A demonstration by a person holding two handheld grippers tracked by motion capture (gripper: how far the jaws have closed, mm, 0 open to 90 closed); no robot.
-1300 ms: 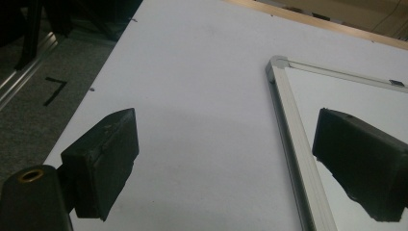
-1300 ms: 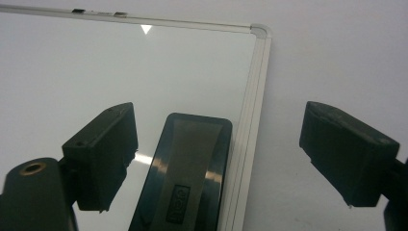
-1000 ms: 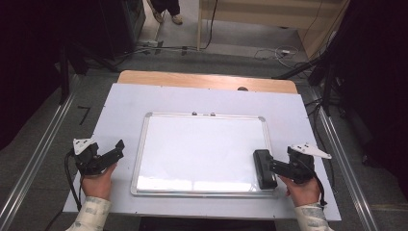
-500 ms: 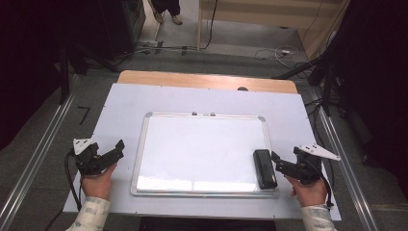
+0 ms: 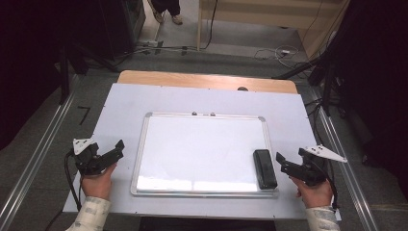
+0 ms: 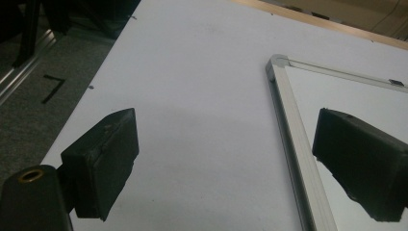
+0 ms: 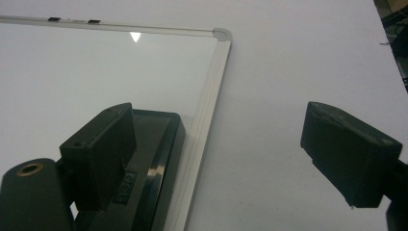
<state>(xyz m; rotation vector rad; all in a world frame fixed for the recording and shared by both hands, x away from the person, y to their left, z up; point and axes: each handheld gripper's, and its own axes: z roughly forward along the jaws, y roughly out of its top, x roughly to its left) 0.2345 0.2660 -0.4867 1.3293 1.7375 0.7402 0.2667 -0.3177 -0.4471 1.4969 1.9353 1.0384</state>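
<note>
Both wide open, holding nothing: left gripper (image 5: 115, 149) over the worktop (image 5: 192, 98) by the whiteboard (image 5: 202, 149), right gripper (image 5: 287, 166) just beside the black eraser (image 5: 265, 168) on the board's right edge. Eraser label's unreadable tbh.

- A black mark shaped like the figure 7 (image 5: 83, 114) lies on the grey floor to the left of the table; it shows in the high view and again in the left gripper view (image 6: 52, 88). Whether it is a numeral or just a bent strip of tape cannot be told.
- The black eraser (image 7: 144, 173) on the whiteboard carries a small light label on its top face, seen in the right gripper view; its characters are too blurred to read.
- No other text, brand or number can be read.
</note>
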